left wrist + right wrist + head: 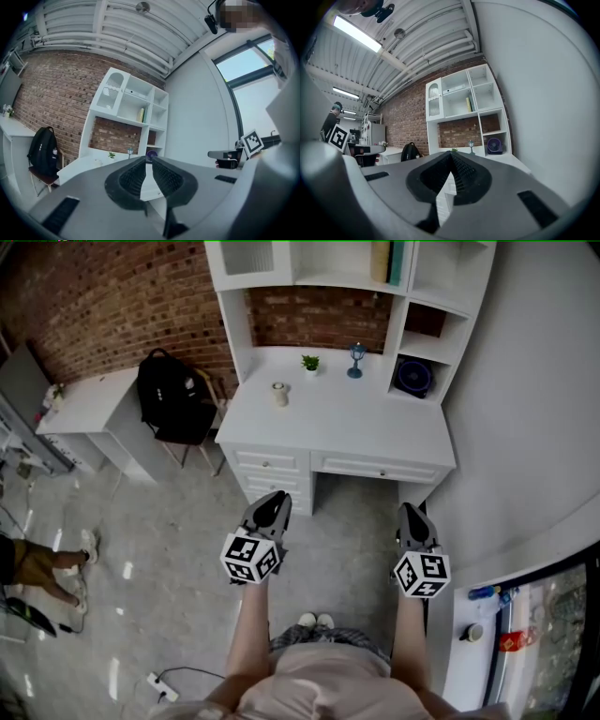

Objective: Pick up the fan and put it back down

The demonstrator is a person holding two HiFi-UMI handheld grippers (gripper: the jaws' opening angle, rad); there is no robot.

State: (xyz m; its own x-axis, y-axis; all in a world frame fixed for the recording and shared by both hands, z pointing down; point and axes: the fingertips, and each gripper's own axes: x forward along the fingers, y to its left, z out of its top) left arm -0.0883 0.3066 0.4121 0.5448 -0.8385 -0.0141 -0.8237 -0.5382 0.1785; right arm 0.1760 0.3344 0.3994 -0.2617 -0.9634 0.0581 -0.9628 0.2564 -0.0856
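Brick wall [112, 306], white counter [347, 432] ahead, fan [413, 377] sits in the shelf cubby [444, 371] at 1 o'clock. Left gripper [274, 502] and right gripper [411, 517] are both closed, empty, held level toward the counter, well short of it. Ready pose before the reach, I'd guess.
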